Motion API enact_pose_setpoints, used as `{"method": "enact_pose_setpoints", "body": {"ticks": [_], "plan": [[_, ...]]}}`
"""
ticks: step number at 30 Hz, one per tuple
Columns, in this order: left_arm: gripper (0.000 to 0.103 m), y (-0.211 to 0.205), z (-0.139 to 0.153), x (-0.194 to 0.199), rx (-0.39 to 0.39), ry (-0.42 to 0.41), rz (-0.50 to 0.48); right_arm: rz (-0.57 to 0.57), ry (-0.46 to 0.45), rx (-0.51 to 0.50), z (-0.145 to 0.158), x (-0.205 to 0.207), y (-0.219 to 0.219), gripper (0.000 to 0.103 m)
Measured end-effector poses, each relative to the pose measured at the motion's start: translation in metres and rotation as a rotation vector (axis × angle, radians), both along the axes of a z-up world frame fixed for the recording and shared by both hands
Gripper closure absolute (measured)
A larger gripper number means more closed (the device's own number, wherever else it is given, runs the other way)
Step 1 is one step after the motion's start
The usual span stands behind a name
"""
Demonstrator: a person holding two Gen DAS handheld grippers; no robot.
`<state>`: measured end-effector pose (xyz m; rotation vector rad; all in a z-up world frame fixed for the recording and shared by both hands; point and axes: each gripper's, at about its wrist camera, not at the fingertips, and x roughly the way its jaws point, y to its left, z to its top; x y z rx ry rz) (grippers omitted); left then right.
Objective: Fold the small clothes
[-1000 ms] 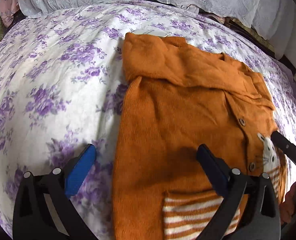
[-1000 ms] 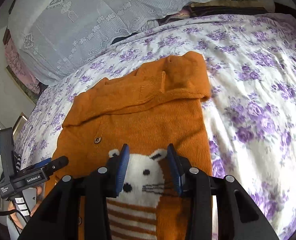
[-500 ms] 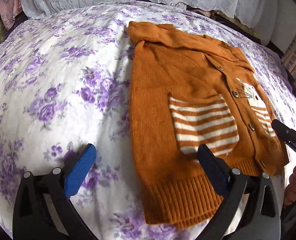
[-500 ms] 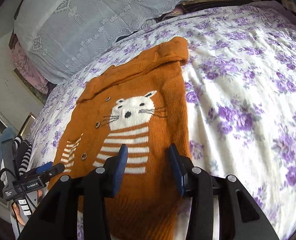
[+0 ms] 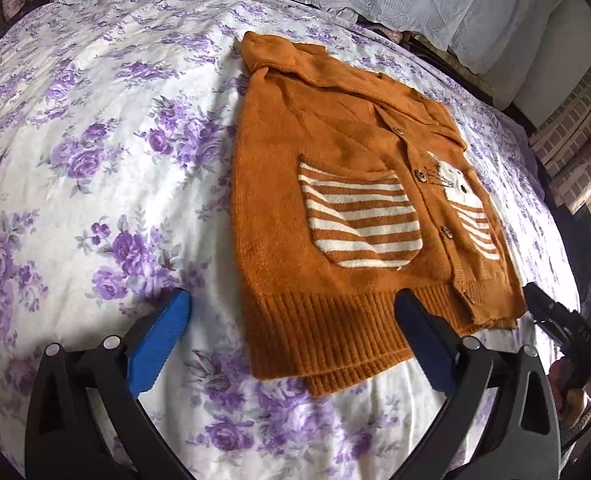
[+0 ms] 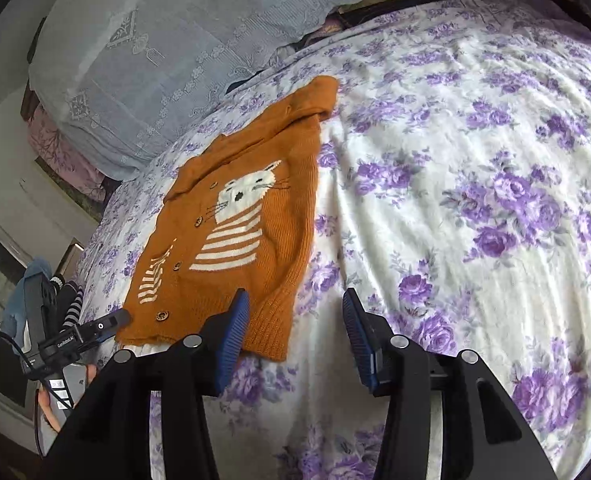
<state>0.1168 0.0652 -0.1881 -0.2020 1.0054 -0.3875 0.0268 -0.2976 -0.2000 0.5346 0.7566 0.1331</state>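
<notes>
So the right gripper [image 6: 295,330] had its blue pads a moderate way apart and its jaws had just been opening up, with nothing between them, just bedsheet [image 6: 475,200] showing in the gap. Its left pad sat over the hem corner of the orange cardigan [image 6: 247,232] but wasn't pinching it. The left gripper [image 5: 291,338] was spread wide and empty too, hovering over the near hem, one pad over the sheet and the other over the ribbed edge. The cardigan lay flat on the purple-flowered sheet, buttoned, cat design and striped pocket [image 5: 361,220] face up, sleeves folded across the top near the collar. A lacy pale pillow [image 6: 183,40] sat at the far end of the bed, well apart from the cardigan.
</notes>
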Motion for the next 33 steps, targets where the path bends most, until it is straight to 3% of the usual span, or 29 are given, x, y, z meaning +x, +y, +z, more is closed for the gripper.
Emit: {"method": "enact_pose_setpoints", "body": {"ticks": [9, 13, 15, 18, 21, 23, 25, 27, 30, 33], "plan": [[0.005, -0.003, -0.003, 0.026, -0.162, 0.034, -0.054, 0.089, 0.034, 0.076, -0.004, 0.057, 0.019, 0.052], [0.006, 0.005, -0.003, 0.018, -0.258, 0.025, -0.097, 0.125, 0.004, 0.152, -0.006, 0.056, 0.019, 0.065], [0.007, 0.004, -0.003, 0.012, -0.296, 0.022, -0.143, 0.168, -0.004, 0.175, -0.008, 0.05, 0.022, 0.065], [0.007, -0.008, -0.005, 0.017, -0.223, 0.036, -0.143, 0.173, 0.004, 0.152, -0.007, 0.053, 0.027, 0.065], [0.008, -0.015, -0.003, 0.019, -0.189, 0.035, -0.139, 0.163, 0.01, 0.165, -0.009, 0.055, 0.024, 0.073], [0.02, -0.014, -0.002, 0.015, -0.177, 0.021, -0.12, 0.153, 0.012, 0.17, -0.011, 0.055, 0.022, 0.084], [0.062, -0.008, -0.002, 0.012, -0.189, 0.019, -0.11, 0.151, 0.012, 0.175, -0.012, 0.055, 0.021, 0.088], [0.085, -0.005, -0.008, 0.015, -0.23, 0.058, -0.125, 0.157, 0.008, 0.169, -0.011, 0.054, 0.022, 0.088], [0.086, -0.004, -0.016, 0.021, -0.246, 0.098, -0.113, 0.161, 0.016, 0.183, -0.012, 0.054, 0.021, 0.086], [0.085, 0.003, -0.023, 0.027, -0.316, 0.137, -0.098, 0.16, 0.02, 0.198, -0.014, 0.053, 0.02, 0.086]]}}
